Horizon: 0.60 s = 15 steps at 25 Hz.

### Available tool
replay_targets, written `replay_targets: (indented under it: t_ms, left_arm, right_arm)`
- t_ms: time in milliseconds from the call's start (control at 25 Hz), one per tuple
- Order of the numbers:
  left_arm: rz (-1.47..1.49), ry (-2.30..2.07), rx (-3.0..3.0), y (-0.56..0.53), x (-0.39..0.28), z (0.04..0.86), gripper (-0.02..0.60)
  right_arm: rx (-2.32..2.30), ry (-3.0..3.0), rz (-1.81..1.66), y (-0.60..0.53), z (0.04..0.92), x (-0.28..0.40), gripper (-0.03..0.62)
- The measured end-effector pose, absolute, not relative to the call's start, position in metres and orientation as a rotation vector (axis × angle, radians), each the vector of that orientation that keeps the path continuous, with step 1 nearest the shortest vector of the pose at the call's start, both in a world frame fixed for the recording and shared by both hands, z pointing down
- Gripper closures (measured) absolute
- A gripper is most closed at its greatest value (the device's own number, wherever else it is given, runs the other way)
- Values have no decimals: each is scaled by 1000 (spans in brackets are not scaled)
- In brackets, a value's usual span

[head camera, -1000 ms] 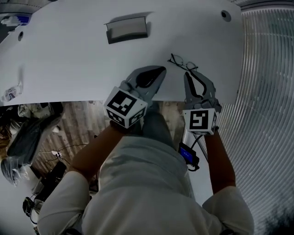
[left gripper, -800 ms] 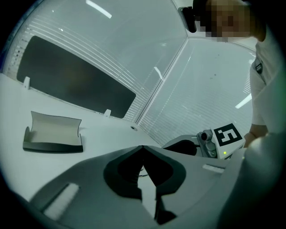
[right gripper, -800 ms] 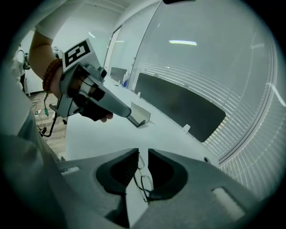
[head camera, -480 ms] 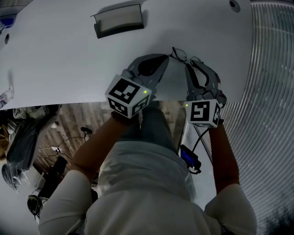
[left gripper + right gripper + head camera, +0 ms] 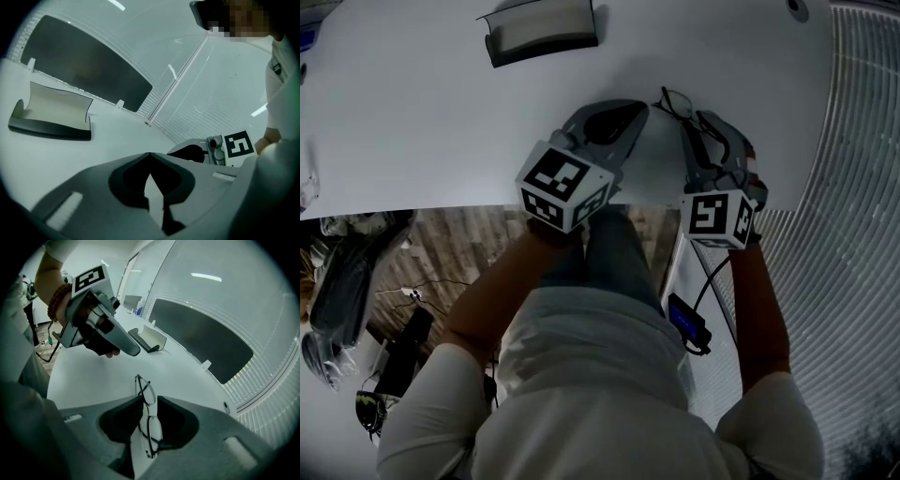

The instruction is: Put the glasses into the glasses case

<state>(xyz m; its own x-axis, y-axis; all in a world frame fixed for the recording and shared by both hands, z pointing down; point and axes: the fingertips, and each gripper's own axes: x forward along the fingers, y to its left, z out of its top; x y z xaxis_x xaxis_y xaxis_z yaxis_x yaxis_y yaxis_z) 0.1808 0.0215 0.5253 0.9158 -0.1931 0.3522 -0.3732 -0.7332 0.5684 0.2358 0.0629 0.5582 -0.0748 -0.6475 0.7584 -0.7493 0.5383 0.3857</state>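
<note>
As the right gripper (image 5: 149,401) opens its jaws around the glasses (image 5: 153,427), the left gripper (image 5: 150,157) is closed.

Left tool (image 5: 630,117) beside glasses (image 5: 675,101); table (image 5: 422,122) open toward glasses case (image 5: 544,33).

White table (image 5: 412,112), wooden floor (image 5: 459,253)

Thin dark-framed glasses (image 5: 154,431), open case (image 5: 546,33) well apart
</note>
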Motion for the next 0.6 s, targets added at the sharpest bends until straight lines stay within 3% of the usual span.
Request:
replay_targets:
  t_ms: [600]
  left_arm:
    - [352,-394,2390,21,185,533,580]
  right_arm:
    - [1106,-1771,149,64,573,236,484]
